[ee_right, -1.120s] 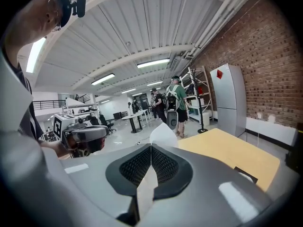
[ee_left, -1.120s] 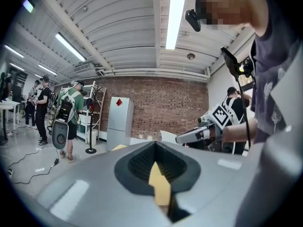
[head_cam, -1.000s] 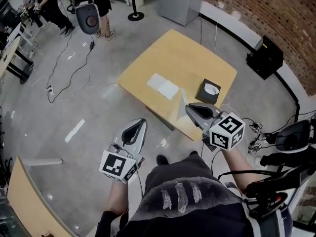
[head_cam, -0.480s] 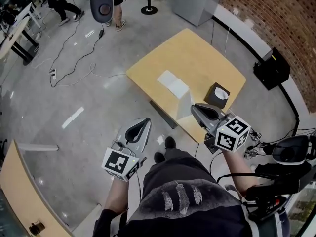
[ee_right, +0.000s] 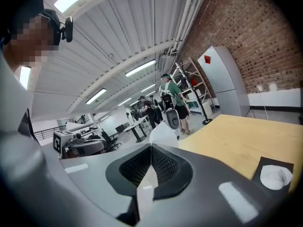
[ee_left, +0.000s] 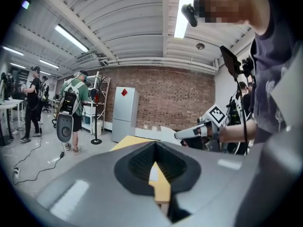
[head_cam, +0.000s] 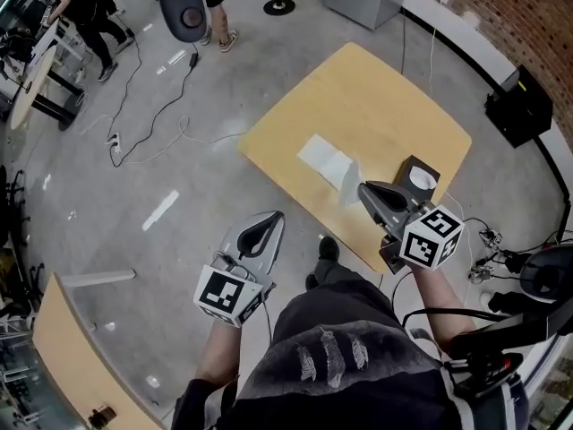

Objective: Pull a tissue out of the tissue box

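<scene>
Tissue (head_cam: 348,183) still pinched in closed right gripper (head_cam: 365,189), left gripper (head_cam: 273,218) closed, empty, person's foot (head_cam: 328,248) nearer table (head_cam: 376,106)

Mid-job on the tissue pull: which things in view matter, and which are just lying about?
Job:
- tissue box on the table
- tissue, pinched in the shut right gripper

Lying about:
- white sheet, flat on the table
- cables on the floor
- black case by the brick wall
- left gripper, shut, empty
</scene>
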Action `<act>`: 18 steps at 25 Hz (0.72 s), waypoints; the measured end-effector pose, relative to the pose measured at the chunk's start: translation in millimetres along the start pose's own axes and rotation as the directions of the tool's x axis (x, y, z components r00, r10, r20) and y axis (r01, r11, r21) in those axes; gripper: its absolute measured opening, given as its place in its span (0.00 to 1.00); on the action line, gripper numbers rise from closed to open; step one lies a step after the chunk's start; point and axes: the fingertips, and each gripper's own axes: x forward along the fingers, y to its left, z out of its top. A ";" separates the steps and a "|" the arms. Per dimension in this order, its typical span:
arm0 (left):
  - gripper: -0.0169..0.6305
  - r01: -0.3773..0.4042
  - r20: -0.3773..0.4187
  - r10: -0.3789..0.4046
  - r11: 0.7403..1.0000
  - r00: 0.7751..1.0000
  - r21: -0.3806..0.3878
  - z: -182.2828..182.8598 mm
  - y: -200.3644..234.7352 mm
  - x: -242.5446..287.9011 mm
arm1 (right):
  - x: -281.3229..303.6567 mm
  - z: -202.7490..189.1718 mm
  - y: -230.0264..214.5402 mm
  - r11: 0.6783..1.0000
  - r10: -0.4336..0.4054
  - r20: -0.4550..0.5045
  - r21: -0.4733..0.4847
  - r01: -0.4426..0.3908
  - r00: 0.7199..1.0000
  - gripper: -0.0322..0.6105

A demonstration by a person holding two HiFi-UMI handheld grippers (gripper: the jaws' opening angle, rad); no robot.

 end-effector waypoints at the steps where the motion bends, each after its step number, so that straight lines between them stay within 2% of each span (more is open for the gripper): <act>1: 0.03 0.000 -0.009 0.000 1.000 1.000 -0.002 1.2 3.0 7.0 | 2.1 2.6 -7.5 1.000 -0.001 0.005 0.013 0.001 1.000 0.05; 7: 0.03 0.010 -0.059 -0.009 1.000 0.998 0.022 6.2 8.6 51.9 | 2.7 10.1 -46.0 0.992 0.014 0.044 0.126 -0.020 0.999 0.05; 11: 0.03 0.024 -0.065 -0.022 0.999 0.998 0.029 16.4 17.4 75.4 | 5.7 23.1 -60.2 0.988 0.013 0.065 0.156 -0.023 0.998 0.05; 18: 0.03 0.123 -0.078 -0.119 0.991 0.990 0.051 23.8 26.2 107.9 | 22.9 17.8 -67.1 0.981 0.005 0.047 0.195 -0.014 0.999 0.05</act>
